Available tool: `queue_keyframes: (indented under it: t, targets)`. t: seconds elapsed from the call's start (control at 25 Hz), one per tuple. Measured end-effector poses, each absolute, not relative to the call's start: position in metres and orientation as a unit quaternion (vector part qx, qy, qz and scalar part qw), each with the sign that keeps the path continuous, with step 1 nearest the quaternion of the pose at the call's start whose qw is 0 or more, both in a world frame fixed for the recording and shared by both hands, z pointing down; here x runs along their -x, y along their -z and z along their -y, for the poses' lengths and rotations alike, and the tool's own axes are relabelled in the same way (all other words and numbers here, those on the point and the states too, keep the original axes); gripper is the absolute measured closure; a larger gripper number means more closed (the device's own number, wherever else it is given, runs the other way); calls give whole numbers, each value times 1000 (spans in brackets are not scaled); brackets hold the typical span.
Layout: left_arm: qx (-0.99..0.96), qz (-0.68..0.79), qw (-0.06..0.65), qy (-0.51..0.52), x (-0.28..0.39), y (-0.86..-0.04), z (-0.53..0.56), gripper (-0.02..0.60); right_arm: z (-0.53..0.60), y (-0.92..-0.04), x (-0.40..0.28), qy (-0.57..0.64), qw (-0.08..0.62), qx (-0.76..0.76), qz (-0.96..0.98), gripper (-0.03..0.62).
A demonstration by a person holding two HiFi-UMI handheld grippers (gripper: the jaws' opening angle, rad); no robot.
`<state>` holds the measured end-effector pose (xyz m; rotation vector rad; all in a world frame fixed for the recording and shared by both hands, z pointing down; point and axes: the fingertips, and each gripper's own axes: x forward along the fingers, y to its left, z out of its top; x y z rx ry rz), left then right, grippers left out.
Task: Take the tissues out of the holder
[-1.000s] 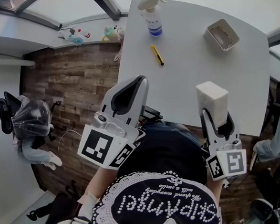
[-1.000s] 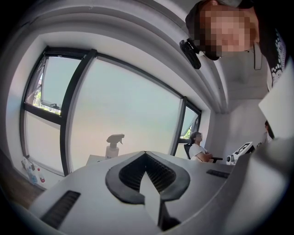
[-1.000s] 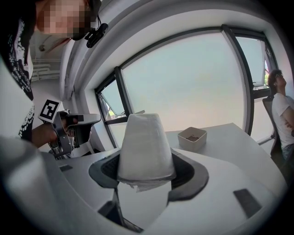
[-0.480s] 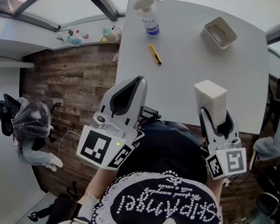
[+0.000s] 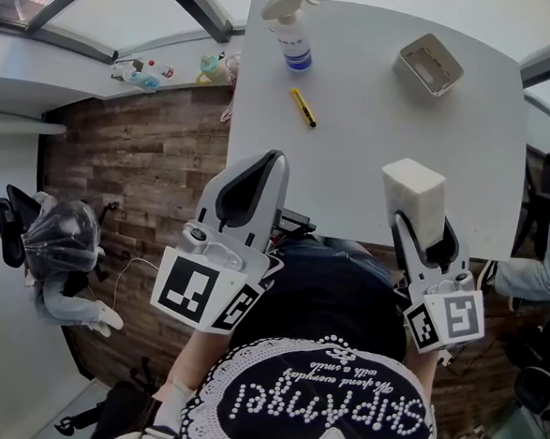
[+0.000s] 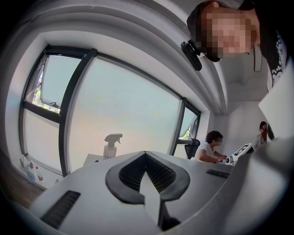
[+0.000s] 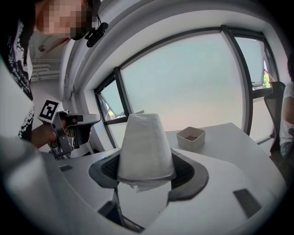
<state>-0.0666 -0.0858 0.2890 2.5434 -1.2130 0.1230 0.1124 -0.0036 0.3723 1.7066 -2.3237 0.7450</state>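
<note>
My right gripper [image 5: 424, 232] is shut on a white block of tissues [image 5: 413, 190], held upright over the near edge of the white table [image 5: 373, 164]. In the right gripper view the tissues [image 7: 146, 142] stand up between the jaws of that gripper [image 7: 146, 170]. The empty beige holder [image 5: 429, 64] sits at the table's far right, well away from the tissues, and shows small beyond them as holder [image 7: 191, 137]. My left gripper [image 5: 273, 159] hovers at the table's near left corner, shut, with nothing in it. Its closed tips fill the left gripper [image 6: 145, 156] view.
A spray bottle [image 5: 290, 27] stands at the table's far left, with a yellow cutter [image 5: 304, 106] lying in front of it. A seated person [image 5: 534, 270] is at the right edge. Left of the table are wood floor and a window ledge [image 5: 145, 69] with small items.
Both grippers and the tissue block hold their places. Only the head view has drifted a little, so the table sits slightly further left in the picture.
</note>
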Motion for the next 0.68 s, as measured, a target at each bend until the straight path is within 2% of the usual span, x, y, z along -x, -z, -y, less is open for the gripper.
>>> queue_keyframes:
  t: [0.68]
  targets:
    - [-891,424,156,-40,65,-287,80,580,-4,-370,-117,-250,79,-576,774,329]
